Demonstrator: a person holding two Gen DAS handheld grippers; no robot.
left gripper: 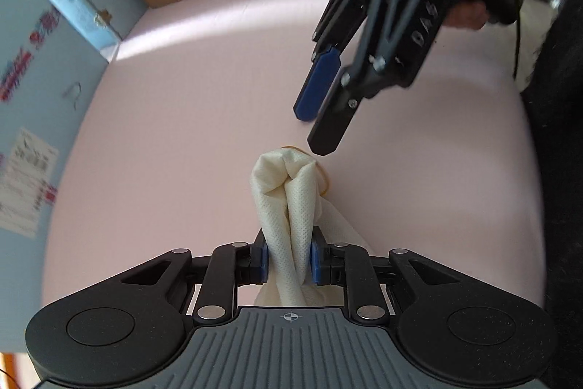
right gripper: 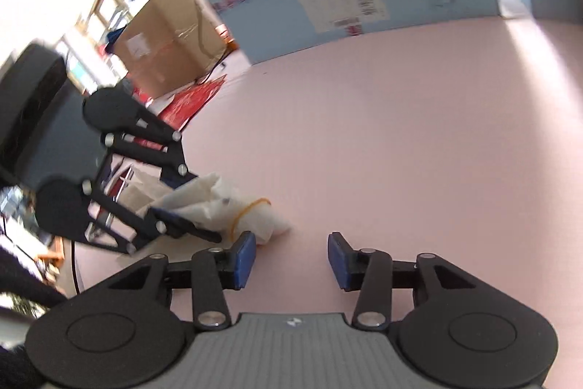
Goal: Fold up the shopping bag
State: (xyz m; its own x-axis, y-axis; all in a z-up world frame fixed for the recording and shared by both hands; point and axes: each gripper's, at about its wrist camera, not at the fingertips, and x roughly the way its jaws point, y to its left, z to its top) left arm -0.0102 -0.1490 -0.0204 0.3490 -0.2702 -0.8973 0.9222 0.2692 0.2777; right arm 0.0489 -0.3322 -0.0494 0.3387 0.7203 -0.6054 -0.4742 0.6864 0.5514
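Readable text is scarce. Right tongs (left gripper: 320,130): raised characters on the black housing, seen upside down, look like "DAS" or "SVD", uncertain. Blue wall panel (left gripper: 54,35): red printed characters and a pale script logo, both blurred, unreadable. White paper label (right gripper: 344,6) on that panel: fine print too small to read.

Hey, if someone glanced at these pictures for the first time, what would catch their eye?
The bunched cream shopping bag, pinched between the left gripper pads low on the pink tabletop, a yellow rubber band around it. Just above it hangs the right gripper, jaws apart and empty.
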